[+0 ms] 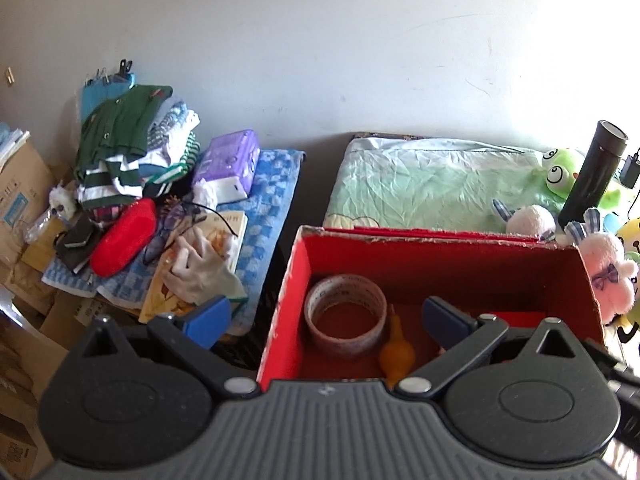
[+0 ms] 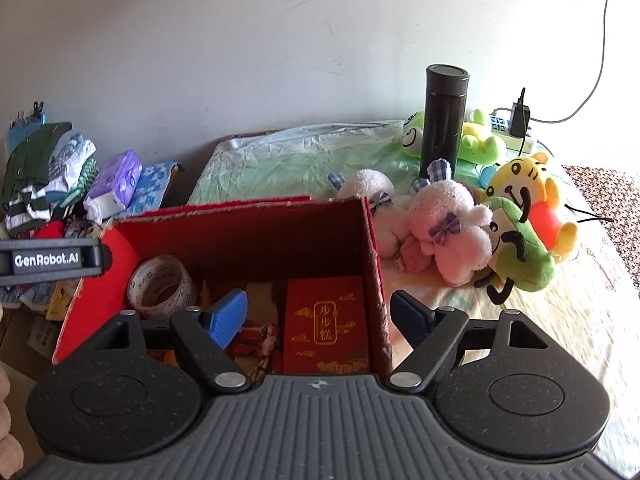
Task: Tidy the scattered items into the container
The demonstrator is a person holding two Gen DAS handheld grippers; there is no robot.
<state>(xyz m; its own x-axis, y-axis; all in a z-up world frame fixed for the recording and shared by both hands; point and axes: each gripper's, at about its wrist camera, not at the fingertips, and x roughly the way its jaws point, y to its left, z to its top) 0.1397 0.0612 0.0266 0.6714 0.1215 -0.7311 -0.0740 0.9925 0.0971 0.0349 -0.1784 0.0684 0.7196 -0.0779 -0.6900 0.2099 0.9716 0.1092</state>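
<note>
A red cardboard box (image 1: 448, 254) (image 2: 248, 232) stands on the bed. In it lie a tape roll (image 1: 346, 314) (image 2: 162, 286), an orange bulb-shaped thing (image 1: 396, 354) and a red packet with gold characters (image 2: 326, 326). My left gripper (image 1: 326, 320) is open and empty, straddling the box's left wall. My right gripper (image 2: 320, 318) is open and empty, straddling the box's right wall. Plush toys lie right of the box: a pink rabbit (image 2: 452, 216) (image 1: 608, 276), a white one (image 2: 370, 190) (image 1: 530, 220), a green one (image 2: 516, 252) and a yellow one (image 2: 524, 184).
A black flask (image 2: 444, 114) (image 1: 592, 172) stands behind the toys by a green frog plush (image 1: 560, 172). A charger and power strip (image 2: 516, 124) sit at the back right. Left of the bed, a cluttered stand holds clothes (image 1: 124, 148), a tissue pack (image 1: 230, 162), a red pouch (image 1: 124, 238) and a glove (image 1: 200, 268).
</note>
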